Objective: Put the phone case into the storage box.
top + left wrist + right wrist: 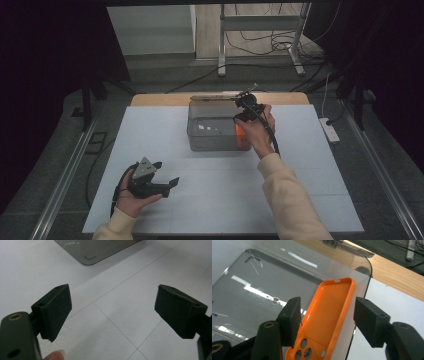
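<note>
One orange phone case [325, 320] lies in one clear box [262, 292], long axis running away between the released right gripper's [327, 320] jaws, camera holes nearest. Left gripper [112, 312] released, empty.

My right claw [246, 116] hangs over the right end of the clear grey box [212, 132], at the far middle of the white bench [150, 130]. A bit of orange phone case [240, 133] shows inside the box, just under the claw. My left claw [167, 184] rests low at near left, jaws apart, nothing between them.
</note>
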Demonstrator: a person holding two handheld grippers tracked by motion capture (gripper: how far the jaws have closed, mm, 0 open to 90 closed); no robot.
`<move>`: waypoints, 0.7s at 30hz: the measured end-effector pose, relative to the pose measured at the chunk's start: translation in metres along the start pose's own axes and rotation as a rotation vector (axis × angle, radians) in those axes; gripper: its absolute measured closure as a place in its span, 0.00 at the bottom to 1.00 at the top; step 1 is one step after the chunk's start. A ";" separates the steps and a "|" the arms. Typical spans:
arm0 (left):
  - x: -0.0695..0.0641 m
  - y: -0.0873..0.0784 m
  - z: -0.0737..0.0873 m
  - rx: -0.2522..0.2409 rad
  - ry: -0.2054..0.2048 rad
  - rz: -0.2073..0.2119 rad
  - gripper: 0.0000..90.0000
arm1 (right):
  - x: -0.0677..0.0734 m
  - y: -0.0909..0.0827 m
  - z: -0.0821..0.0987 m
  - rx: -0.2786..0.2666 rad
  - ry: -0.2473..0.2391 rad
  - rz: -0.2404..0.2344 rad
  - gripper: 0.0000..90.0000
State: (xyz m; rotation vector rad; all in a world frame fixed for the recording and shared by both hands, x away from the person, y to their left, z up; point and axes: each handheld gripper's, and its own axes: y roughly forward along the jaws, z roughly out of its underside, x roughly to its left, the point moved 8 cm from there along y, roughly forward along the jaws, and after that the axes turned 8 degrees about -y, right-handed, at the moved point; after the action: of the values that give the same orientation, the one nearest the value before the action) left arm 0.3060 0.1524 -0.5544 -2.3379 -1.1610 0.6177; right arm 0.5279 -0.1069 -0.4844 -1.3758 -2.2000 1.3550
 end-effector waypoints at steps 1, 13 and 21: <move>0.000 0.000 0.000 0.000 0.000 0.000 0.16 | 0.001 -0.001 0.000 -0.007 0.001 -0.011 0.42; 0.000 0.000 0.000 0.001 -0.001 -0.002 0.16 | 0.006 -0.016 0.002 -0.111 -0.003 -0.128 0.36; 0.001 0.001 0.000 0.003 0.002 -0.001 0.16 | 0.011 -0.034 0.004 -0.190 -0.057 -0.182 0.35</move>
State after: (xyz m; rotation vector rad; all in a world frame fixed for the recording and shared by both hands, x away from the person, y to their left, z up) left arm 0.3064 0.1526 -0.5552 -2.3347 -1.1600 0.6166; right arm 0.4991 -0.1057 -0.4629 -1.1721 -2.4778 1.1615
